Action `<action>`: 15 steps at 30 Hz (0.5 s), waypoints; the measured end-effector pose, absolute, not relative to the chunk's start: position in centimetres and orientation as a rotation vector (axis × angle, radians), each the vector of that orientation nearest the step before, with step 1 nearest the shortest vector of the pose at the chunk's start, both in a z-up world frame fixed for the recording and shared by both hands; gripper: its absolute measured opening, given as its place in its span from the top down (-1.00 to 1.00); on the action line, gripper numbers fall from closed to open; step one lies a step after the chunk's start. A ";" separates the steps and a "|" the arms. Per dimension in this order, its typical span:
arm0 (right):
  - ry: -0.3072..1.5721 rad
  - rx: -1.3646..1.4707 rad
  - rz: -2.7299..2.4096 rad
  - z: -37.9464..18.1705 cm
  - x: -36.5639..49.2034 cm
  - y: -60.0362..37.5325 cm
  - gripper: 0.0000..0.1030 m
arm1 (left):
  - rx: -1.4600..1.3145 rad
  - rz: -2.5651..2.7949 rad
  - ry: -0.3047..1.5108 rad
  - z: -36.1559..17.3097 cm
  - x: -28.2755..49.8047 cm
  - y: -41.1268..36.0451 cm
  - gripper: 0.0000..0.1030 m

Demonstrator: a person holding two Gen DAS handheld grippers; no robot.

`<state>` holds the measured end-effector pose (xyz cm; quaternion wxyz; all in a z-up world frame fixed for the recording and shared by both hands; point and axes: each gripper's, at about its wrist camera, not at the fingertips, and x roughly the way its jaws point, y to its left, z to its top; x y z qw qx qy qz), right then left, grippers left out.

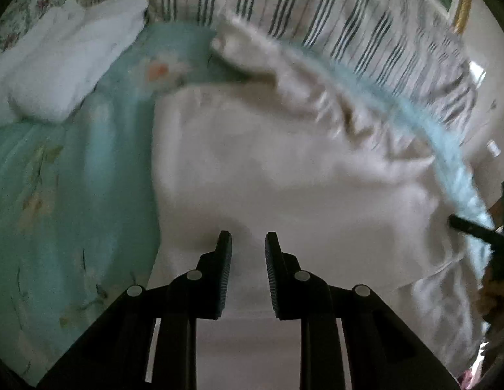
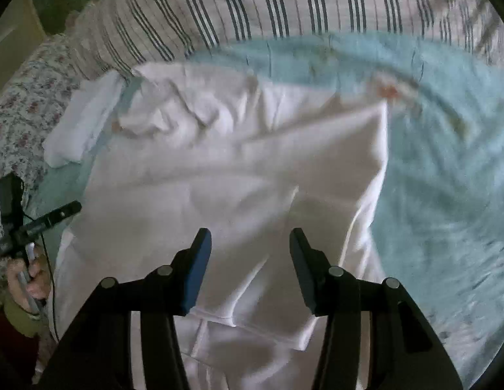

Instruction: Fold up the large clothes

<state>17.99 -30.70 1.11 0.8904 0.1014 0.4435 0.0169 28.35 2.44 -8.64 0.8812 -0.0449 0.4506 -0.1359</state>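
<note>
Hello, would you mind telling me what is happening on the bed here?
A person is folding a large white garment spread on a bed with a light blue bedspread. They hold a two-finger gripper in each hand. The left gripper and the right gripper both hover open over the cloth, gripping nothing. One side of the garment already lies folded over. A smaller folded white item sits beside it.

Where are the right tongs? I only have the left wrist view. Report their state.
Observer: The right tongs are open above the white garment, gripping nothing.
Operator: Tell me what lies beneath them.
Observer: A stitched hem runs across the cloth, close to the camera.
Operator: Describe the garment's right side.
Observer: Its edge rises to a pointed corner lying on the turquoise bedspread.
</note>
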 end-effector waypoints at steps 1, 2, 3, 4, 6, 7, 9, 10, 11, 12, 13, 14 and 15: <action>0.946 0.233 0.027 0.3 18.1 -31.1 0.01 | -0.066 -0.242 0.946 -9.6 28.4 2.9 0.58; 0.957 0.242 0.020 0.0 18.0 -31.2 0.01 | -0.048 -0.224 0.932 -10.1 28.3 3.5 0.70; 0.956 0.257 0.020 -0.3 17.7 -31.7 0.01 | -0.055 -0.232 0.917 -10.2 27.8 3.8 0.80; 0.946 0.275 0.027 -0.5 17.0 -32.0 0.01 | -0.061 -0.224 0.909 -10.4 27.9 4.5 0.92; 0.929 0.291 0.016 -0.4 16.3 -32.5 0.01 | -0.074 -0.210 0.895 -10.7 27.8 5.7 0.92; 0.923 0.301 0.009 -0.5 16.1 -32.9 0.01 | -0.095 -0.219 0.894 -10.7 27.8 6.2 0.92; 0.902 0.336 -0.007 -0.6 15.5 -33.5 0.02 | -0.109 -0.217 0.897 -10.7 27.9 6.6 0.94; 0.897 0.338 -0.017 -0.6 15.2 -33.6 0.02 | -0.088 -0.194 0.900 -10.4 27.8 6.4 0.93; 0.896 0.333 -0.027 -0.4 15.3 -33.4 0.02 | -0.065 -0.161 0.906 -10.1 27.7 6.2 0.74; 0.891 0.321 -0.040 0.0 15.3 -33.2 0.01 | -0.060 -0.145 0.913 -9.9 27.6 6.3 0.54; 0.882 0.309 -0.040 0.5 15.4 -32.9 0.01 | -0.078 -0.150 0.919 -9.5 27.9 6.6 0.29; 0.874 0.303 -0.031 0.8 15.5 -32.5 0.01 | -0.124 -0.182 0.916 -8.8 28.0 7.0 0.28; 0.863 0.301 -0.007 1.3 16.1 -32.2 0.01 | -0.169 -0.214 0.913 -8.2 28.5 7.2 0.27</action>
